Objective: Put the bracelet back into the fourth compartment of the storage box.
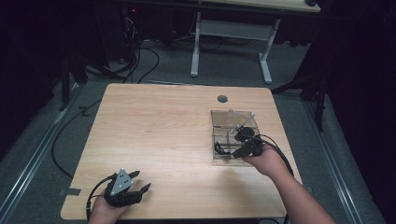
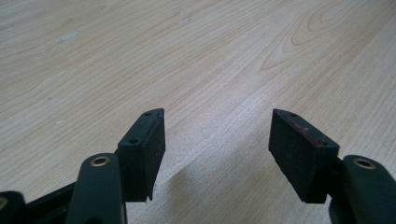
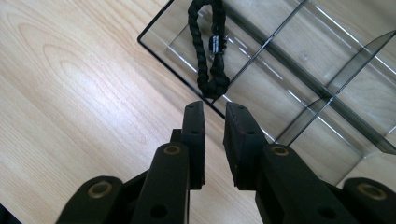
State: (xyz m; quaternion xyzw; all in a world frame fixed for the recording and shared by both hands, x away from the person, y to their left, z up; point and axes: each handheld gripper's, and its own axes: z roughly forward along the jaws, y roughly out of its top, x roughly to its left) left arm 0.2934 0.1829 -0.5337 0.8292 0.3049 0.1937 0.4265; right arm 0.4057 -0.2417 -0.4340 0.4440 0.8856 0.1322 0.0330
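Observation:
A clear compartment tray (image 1: 233, 113) sits on the right half of the wooden table (image 1: 163, 135). A black braided cord (image 3: 204, 51) lies in its near-left compartment (image 1: 219, 150), one end close to the tray (image 3: 161, 49) wall. My right gripper (image 3: 215, 109) hovers just over that wall, right behind the cord's end, jaws nearly together with a narrow gap and nothing between them. In the high view the right gripper (image 1: 235, 152) is at the tray's front edge. My left gripper (image 1: 141, 181) rests near the front left of the table, open and empty (image 2: 217, 135) over bare wood.
A grey cable grommet (image 1: 222, 98) is set in the table behind the tray. A white-legged desk (image 1: 231, 32) stands beyond the table, with cables (image 1: 140, 60) on the floor at the left. Bare wood spreads between the two grippers.

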